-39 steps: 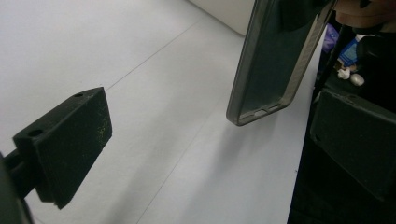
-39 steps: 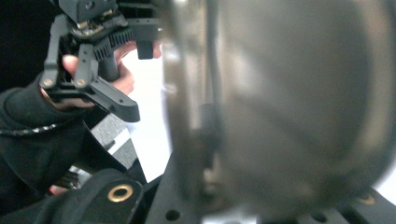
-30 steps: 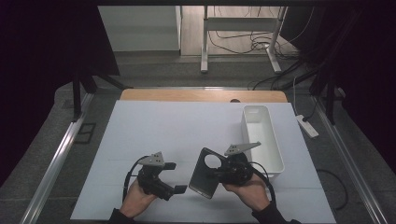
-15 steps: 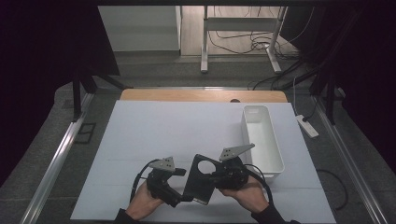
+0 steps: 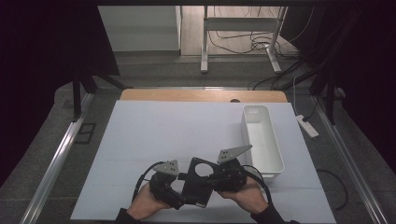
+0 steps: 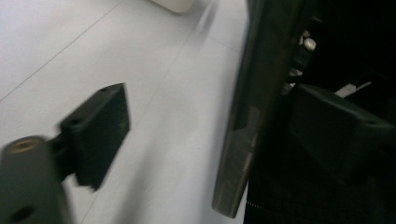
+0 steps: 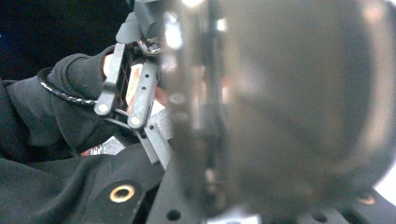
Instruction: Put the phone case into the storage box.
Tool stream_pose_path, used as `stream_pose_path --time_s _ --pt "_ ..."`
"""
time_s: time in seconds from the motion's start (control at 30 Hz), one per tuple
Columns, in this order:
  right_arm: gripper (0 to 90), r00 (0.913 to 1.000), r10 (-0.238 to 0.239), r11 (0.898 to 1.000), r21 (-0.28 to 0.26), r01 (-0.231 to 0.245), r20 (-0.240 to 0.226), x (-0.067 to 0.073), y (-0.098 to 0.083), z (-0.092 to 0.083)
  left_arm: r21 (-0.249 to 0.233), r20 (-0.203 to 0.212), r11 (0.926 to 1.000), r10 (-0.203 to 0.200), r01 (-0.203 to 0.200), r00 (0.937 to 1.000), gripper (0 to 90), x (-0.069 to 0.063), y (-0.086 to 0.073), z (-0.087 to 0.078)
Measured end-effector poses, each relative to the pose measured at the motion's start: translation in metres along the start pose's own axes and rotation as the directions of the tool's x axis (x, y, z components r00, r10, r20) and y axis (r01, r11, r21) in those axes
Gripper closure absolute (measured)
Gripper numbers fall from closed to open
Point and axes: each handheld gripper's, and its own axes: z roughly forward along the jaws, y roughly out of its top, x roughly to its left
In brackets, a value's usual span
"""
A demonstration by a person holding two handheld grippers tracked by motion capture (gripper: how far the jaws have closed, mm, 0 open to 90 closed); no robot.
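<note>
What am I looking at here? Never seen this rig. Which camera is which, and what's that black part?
No robot arm: a person holds a hand-held gripper in each hand at a white table. The high view looks down from above; there the left gripper and the right gripper meet at the near edge. The other two views come from cameras riding on the grippers, looking along their jaws. The right gripper is shut on a flat black plate with a round hole, held upright off the table. The left gripper's jaws straddle the plate's edge and have just been closing; the pads don't press yet. A white bin sits at the right.
</note>
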Motion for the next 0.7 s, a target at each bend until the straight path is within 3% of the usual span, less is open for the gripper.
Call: stream_pose_path --time_s 0.23,0.47,0.53,0.7 --pt "85.9 0.9998 -0.009 1.000 -0.001 0.009 -0.018 0.0004 0.0001 0.0001 0.005 0.089 0.9999 0.012 -0.012 0.9960 50.7 0.0005 -0.0011 -0.0006" --pt "85.9 0.9990 -0.018 1.000 -0.003 0.018 -0.040 0.0009 0.0004 0.0000 0.007 0.158 1.0000 0.000 -0.001 0.9874 74.4 0.0034 -0.0020 -0.0009" --pt "85.9 0.9991 -0.020 1.000 -0.003 0.020 -0.037 0.0009 0.0004 -0.0002 0.006 0.160 1.0000 0.005 -0.006 0.9871 75.2 0.0034 -0.0019 -0.0011" --pt "85.7 0.9974 -0.037 0.999 0.002 0.037 -0.063 0.0015 0.0004 -0.0003 0.007 0.211 0.9996 0.024 -0.027 0.9771 82.1 0.0050 -0.0026 -0.0011"
